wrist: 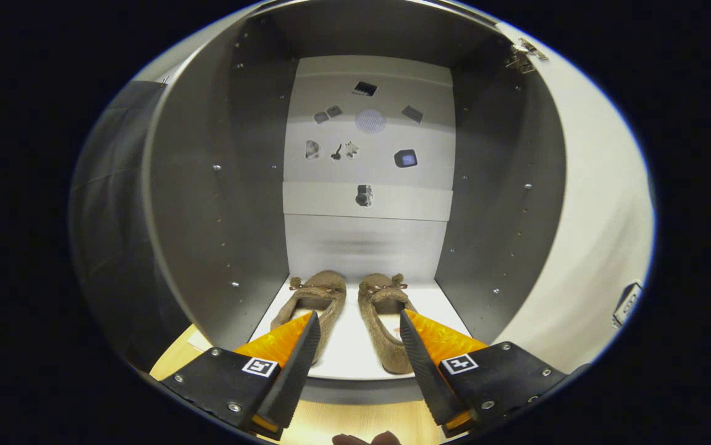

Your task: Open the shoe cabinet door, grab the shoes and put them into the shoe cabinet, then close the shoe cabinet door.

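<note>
Already the shoes (349, 315) are seen set side by side at the back of the cabinet (207, 204) shelf, the fingers (358, 330) held apart and empty before them, so only the open door (590, 204) is judged left to be closed.

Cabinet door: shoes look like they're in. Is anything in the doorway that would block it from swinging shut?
Only the gripper itself: its open fingers reach over the cabinet floor beside the two slippers. The slippers sit inside the opening. The door stands open beside the opening. Withdraw first.
</note>
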The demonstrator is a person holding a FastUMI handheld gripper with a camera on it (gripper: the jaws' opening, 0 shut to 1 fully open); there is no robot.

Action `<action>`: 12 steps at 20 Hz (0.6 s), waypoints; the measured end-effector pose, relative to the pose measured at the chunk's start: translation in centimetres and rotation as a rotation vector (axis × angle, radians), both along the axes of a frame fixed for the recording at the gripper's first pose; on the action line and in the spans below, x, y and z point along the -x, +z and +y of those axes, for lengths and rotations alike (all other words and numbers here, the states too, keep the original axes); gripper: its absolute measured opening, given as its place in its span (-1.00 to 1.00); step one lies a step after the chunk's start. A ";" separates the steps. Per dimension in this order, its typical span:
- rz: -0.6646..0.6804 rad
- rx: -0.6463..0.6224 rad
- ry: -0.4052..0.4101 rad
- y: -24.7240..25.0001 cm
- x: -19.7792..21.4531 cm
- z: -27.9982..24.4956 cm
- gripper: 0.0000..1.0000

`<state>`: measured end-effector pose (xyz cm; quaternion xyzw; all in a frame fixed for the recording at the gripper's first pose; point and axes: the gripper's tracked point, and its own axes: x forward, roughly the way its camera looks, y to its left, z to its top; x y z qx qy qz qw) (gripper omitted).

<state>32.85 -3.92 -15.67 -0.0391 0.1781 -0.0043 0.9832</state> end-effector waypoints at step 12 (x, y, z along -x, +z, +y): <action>-0.048 -0.003 -0.077 4.5 16.0 0.8 0.77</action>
